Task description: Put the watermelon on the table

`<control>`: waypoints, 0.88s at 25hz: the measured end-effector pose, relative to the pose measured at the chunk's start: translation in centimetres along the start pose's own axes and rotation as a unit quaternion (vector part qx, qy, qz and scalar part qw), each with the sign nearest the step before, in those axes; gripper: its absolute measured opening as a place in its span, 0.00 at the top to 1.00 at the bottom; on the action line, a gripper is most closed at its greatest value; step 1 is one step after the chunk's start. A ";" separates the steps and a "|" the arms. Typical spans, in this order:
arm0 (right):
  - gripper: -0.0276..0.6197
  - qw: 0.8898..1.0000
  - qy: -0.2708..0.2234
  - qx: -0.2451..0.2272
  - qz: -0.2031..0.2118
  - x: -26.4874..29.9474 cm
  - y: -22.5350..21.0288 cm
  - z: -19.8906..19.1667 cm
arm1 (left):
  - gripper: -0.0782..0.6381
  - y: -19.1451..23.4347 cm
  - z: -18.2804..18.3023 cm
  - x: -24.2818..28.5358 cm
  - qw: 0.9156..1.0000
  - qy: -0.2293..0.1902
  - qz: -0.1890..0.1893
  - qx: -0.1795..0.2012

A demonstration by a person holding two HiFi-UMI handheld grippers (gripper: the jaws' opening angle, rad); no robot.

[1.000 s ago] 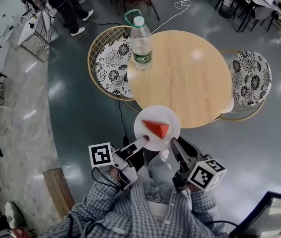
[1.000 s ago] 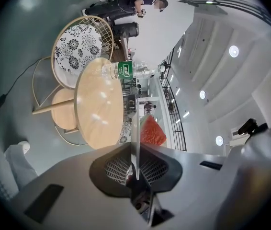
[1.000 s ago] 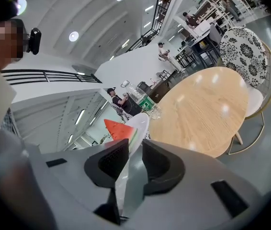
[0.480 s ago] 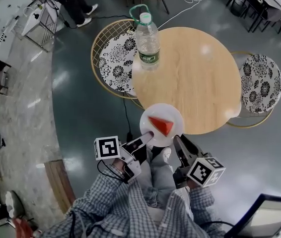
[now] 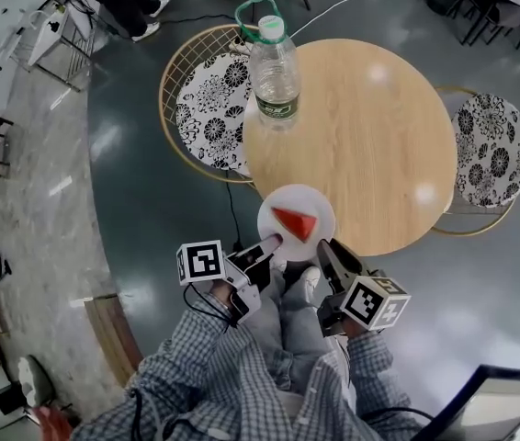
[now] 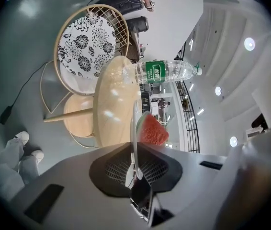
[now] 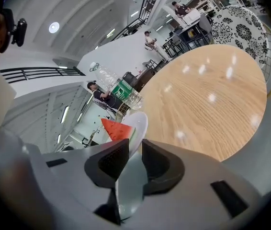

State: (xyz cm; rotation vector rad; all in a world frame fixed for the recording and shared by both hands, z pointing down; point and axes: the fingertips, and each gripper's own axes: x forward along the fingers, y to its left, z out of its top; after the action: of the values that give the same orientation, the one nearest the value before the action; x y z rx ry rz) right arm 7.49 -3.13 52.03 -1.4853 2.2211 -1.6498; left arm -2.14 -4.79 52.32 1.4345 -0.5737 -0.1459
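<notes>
Jaws, left gripper view: left gripper [image 6: 134, 163] clamped on white plate [image 6: 134, 121] rim, watermelon slice [image 6: 153, 130] riding on it | right gripper view: right gripper [image 7: 129, 153] pinching the opposite rim, round wooden table [image 7: 207, 95] just beyond | head view: plate at table's near edge, seemingly not yet set down; next: ease it farther over the wood, level, lower, release.

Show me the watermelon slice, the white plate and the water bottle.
watermelon slice [image 5: 295, 221], head view, red flesh
white plate [image 5: 299, 194], head view, far rim
water bottle [image 5: 275, 73], head view, clear body
</notes>
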 end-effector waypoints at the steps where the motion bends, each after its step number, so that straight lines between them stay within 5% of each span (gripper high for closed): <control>1: 0.81 1.000 0.002 0.002 -0.004 0.4 -0.2 0.0 | 0.84 0.3 0.2 0.2 1.000 0.001 -0.001 -0.005; 11: 0.82 0.999 0.023 0.017 -0.033 3.8 -2.2 0.0 | 0.84 4.2 2.4 1.6 0.999 -0.004 0.022 -0.041; 22: 0.82 0.997 0.043 0.037 -0.061 5.6 -4.3 -0.1 | 0.84 5.6 3.7 2.5 0.998 -0.011 0.045 -0.031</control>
State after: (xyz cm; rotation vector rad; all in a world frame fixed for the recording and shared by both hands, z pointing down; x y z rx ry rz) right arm 7.18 -6.86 58.02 -1.5895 2.1229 -1.8437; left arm -2.99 -8.28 58.48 1.3457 -0.6451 -0.1075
